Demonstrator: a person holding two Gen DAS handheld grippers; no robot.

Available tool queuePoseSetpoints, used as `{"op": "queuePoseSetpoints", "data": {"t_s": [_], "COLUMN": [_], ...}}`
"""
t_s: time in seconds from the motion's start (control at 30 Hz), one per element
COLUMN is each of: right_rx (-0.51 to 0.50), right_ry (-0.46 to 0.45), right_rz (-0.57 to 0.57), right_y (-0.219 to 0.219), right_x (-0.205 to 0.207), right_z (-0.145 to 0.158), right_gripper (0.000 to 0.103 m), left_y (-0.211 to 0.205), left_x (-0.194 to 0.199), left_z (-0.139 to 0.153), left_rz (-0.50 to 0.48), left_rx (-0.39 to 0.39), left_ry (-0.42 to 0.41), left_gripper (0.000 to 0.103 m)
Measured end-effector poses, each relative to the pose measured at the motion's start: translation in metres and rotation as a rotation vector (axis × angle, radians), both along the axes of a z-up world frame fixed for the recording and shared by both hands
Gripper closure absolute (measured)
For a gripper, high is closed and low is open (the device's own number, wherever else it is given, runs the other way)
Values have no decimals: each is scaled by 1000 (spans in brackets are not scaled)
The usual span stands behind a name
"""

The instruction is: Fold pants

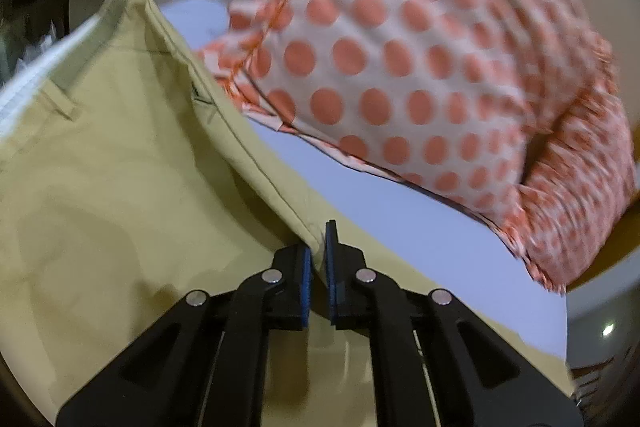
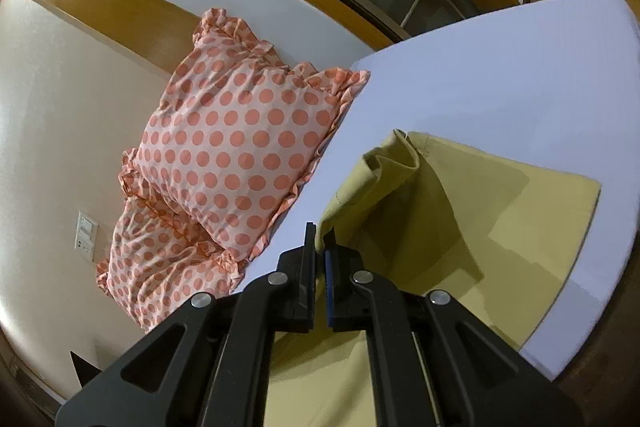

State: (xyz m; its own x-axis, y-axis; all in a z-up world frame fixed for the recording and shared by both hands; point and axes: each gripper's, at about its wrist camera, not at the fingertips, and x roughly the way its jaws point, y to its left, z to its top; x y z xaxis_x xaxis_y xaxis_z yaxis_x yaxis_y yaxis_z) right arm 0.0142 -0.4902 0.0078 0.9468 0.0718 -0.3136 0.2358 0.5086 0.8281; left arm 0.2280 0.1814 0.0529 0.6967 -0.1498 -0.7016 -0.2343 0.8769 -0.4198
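Note:
The khaki pants [image 1: 120, 167] lie on a white bed [image 1: 420, 227]. My left gripper [image 1: 319, 247] is shut on a seamed edge of the pants, with the cloth pinched between the blue pads. A belt loop and the white inner waistband show at the left of the left wrist view. My right gripper [image 2: 320, 247] is shut on another edge of the pants [image 2: 460, 211] and holds it lifted above the bed [image 2: 500, 67], so the cloth hangs in a raised fold over the flat part.
Two pillows with orange dots [image 2: 236, 147] lie stacked at the head of the bed against the cream wall; they also fill the upper right of the left wrist view [image 1: 420, 59]. A wooden headboard [image 2: 120, 7] and a wall switch [image 2: 86, 235] are beyond. The bed's edge [image 2: 580, 327] drops off at right.

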Motion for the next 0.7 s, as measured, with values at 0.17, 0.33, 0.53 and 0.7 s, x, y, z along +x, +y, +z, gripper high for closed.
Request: {"op": "queuePoseSetpoints", "data": {"t_s": [0.17,0.33,0.53,0.7], "right_rx": [-18,-25,-16,-83], "right_ry": [-43,-8,71,157], "right_rz": [-38,-66,-79,-88], "right_y": [-9,-17,-20,-19], "right_x": [-32,-59,-64,-69], "right_z": [14,4,-21,-25], "right_gripper": [99,99,99,99], "left_y": [-5,-11,-13,-19], "left_x": [-137,-243,-282,-291], "left_z": [37,7,-29,-31], "left_rz": [-27,1,16,8], "left_rx": [75,93,34,59], "left_ry": [-159,-133,-108,-126], "left_gripper": [95,93,93,89]}}
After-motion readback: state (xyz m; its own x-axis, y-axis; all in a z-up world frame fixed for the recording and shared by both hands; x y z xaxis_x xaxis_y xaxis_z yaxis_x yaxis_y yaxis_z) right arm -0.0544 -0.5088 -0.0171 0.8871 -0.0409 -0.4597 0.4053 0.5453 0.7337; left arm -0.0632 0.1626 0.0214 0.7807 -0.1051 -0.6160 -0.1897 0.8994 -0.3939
